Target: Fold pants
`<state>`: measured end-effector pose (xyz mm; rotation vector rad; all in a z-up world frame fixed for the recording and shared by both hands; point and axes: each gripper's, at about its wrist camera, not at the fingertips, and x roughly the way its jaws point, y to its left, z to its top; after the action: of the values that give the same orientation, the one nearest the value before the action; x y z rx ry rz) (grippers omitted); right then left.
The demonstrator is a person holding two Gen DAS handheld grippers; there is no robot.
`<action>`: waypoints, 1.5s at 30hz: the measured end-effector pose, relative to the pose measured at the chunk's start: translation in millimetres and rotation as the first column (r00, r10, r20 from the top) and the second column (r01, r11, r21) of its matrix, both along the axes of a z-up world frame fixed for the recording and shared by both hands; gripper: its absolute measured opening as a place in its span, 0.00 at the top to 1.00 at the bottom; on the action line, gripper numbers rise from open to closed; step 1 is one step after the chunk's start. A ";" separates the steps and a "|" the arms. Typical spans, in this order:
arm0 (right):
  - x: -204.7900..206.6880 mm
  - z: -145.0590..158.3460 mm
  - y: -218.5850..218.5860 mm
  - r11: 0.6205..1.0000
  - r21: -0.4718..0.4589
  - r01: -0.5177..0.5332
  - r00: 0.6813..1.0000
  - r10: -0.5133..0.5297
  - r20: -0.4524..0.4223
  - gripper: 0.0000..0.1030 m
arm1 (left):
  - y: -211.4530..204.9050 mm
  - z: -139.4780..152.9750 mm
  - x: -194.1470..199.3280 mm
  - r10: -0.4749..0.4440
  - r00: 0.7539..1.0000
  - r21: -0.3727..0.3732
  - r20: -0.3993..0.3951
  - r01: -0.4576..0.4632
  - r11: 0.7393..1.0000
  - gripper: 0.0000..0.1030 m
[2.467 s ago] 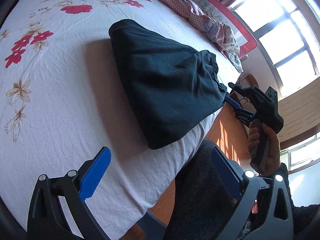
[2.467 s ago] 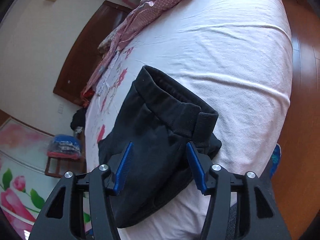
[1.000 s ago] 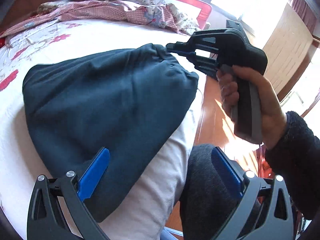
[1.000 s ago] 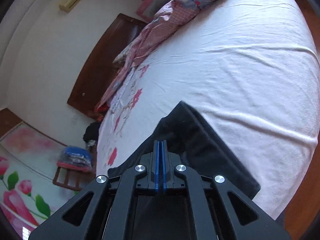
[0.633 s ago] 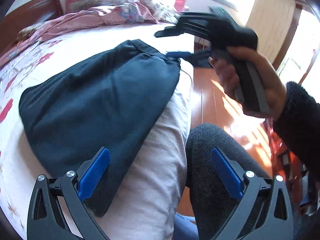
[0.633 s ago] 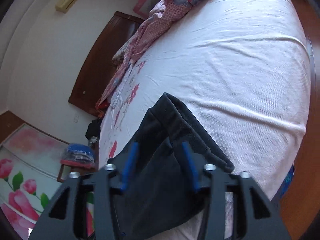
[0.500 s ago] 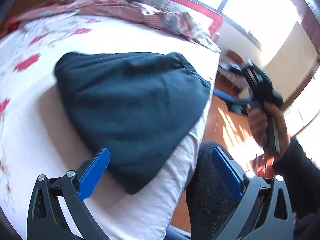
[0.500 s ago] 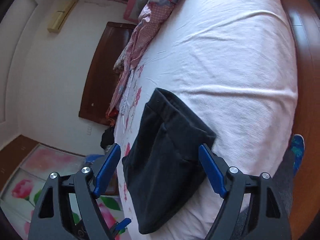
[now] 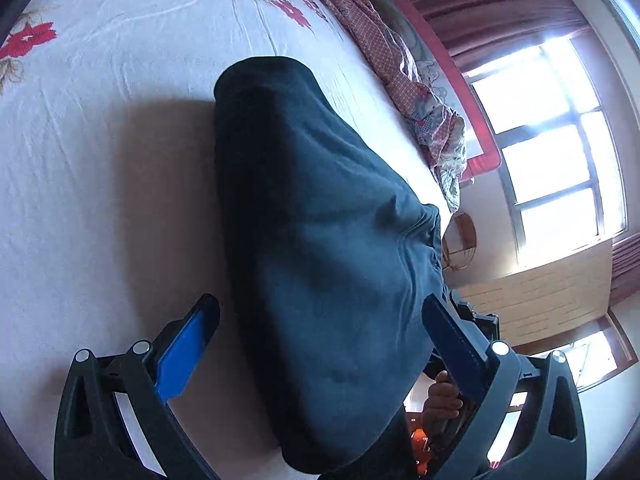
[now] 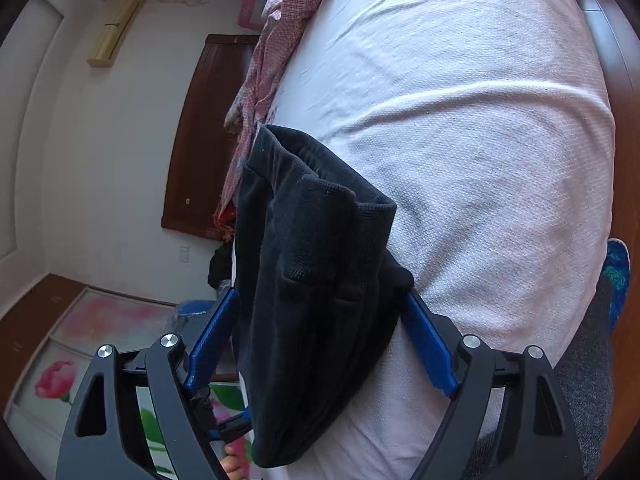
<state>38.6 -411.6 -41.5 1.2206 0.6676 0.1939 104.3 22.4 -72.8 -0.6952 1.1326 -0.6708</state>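
Dark navy pants (image 9: pixel 320 240) lie folded into a thick bundle near the bed's edge on the white flowered sheet (image 9: pixel 100 200). My left gripper (image 9: pixel 320 344) is open and straddles the near end of the bundle; its left pad (image 9: pixel 188 352) hovers over bare sheet, apart from the cloth. In the right wrist view the ribbed waistband end of the pants (image 10: pixel 320 240) faces the camera. My right gripper (image 10: pixel 322 336) has this end between its blue pads, which are opening and do not press on it. The hand (image 9: pixel 440 396) on the right gripper shows past the bundle.
A pink checked quilt (image 9: pixel 400 60) is bunched along the far side of the bed. A window (image 9: pixel 552 140) and a wooden floor (image 10: pixel 616 40) lie beyond the mattress edge. A leg in grey cloth (image 10: pixel 584 380) stands against the bed by the right gripper.
The right gripper was shut on the waistband; it has let go, opened wide and sunk beside the bundle. The left gripper rolled and swung in over the bundle's other end.
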 end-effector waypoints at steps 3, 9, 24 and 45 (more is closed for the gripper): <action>-11.1 4.9 -3.2 1.000 0.019 0.001 0.999 -0.002 0.046 0.19 | -13.3 -2.3 7.8 -0.008 1.000 0.023 0.026 0.008 1.000 0.02; 11.6 10.3 6.3 0.999 -0.036 -0.039 0.999 0.039 -0.005 0.19 | -41.4 1.9 30.0 -0.074 0.997 0.082 0.037 0.070 0.994 0.02; 11.7 -0.9 9.1 0.998 0.070 -0.002 1.000 0.001 0.011 0.17 | -2.9 1.6 46.9 -0.037 0.991 -0.154 -0.127 0.017 0.988 0.72; 116.1 112.2 129.3 0.967 -0.136 -0.215 0.960 0.234 0.150 0.74 | 107.3 93.9 90.3 0.088 0.994 -0.188 0.063 -0.075 0.979 0.75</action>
<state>154.7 -282.3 70.6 1.0011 0.6625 0.4351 194.6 129.8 21.1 -0.8658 0.9789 -0.7317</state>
